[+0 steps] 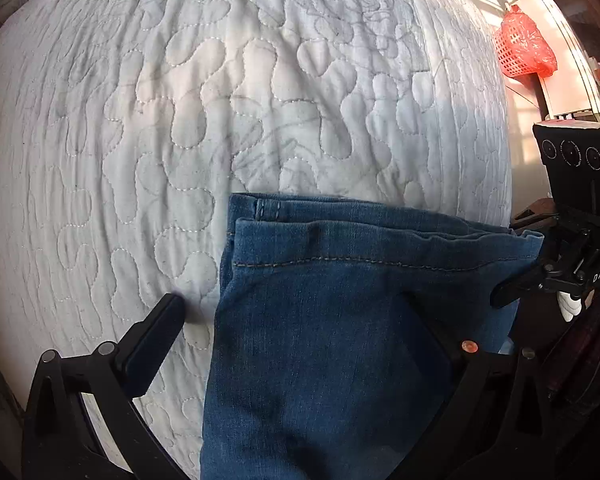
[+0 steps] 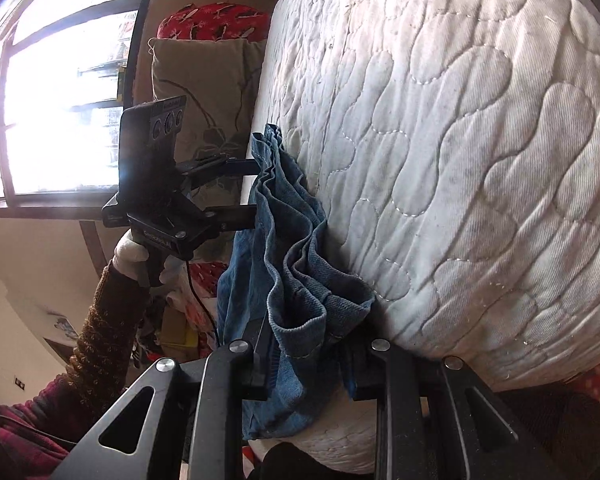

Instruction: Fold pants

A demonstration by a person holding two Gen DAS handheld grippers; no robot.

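White quilted bed [image 1: 180, 120] edge: your left claw [image 1: 300, 320] gapes; right claw [image 2: 306, 376] pinches jeans [image 1: 340, 300], which may slide off.

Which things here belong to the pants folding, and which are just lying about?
Part of the job:
- jeans
- quilt that they lie on
- left tongs, open over the jeans
- right tongs, shut on the jeans' bunched edge

Just lying about:
- red basket
- beige cushion
- red patterned cloth

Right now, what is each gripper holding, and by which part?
Right gripper: jeans, pinched at a bunched edge. Left gripper: open over the jeans, holding nothing.
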